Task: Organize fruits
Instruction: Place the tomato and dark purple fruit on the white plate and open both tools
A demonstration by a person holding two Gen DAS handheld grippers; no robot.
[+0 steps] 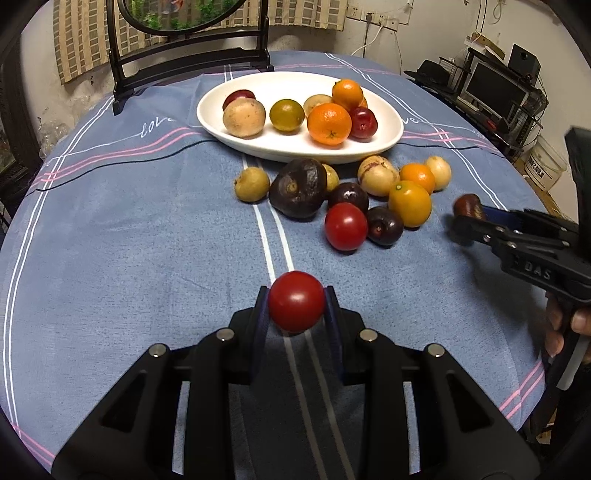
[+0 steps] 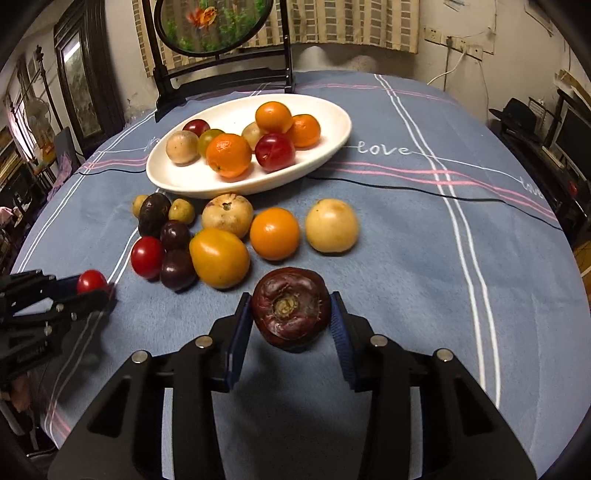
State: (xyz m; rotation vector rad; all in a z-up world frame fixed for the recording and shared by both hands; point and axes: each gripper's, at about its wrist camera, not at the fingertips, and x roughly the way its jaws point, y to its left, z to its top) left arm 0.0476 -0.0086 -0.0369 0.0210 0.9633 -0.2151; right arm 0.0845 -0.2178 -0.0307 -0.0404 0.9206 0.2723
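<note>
My left gripper (image 1: 295, 295) is shut on a small red tomato (image 1: 296, 301), held just above the blue tablecloth; the right wrist view shows this gripper (image 2: 94, 286) at the left edge. My right gripper (image 2: 291, 299) is shut on a dark maroon wrinkled fruit (image 2: 291, 308), stem scar facing the camera, both pads against its sides. The left wrist view shows that gripper (image 1: 467, 218) at the right with the fruit (image 1: 468, 205). A white oval plate (image 1: 295, 153) beyond holds oranges, red plums and tan fruits. Several loose fruits (image 2: 218, 256) lie on the cloth between plate and grippers.
A dark wooden stand with a round painted screen (image 2: 214, 26) rises behind the plate (image 2: 207, 188). A person's fingers (image 1: 576, 325) hold the right gripper's handle. Bare blue cloth (image 2: 424, 258) stretches to the right of the loose fruits. A desk with a monitor (image 1: 495, 92) stands beyond the table's right edge.
</note>
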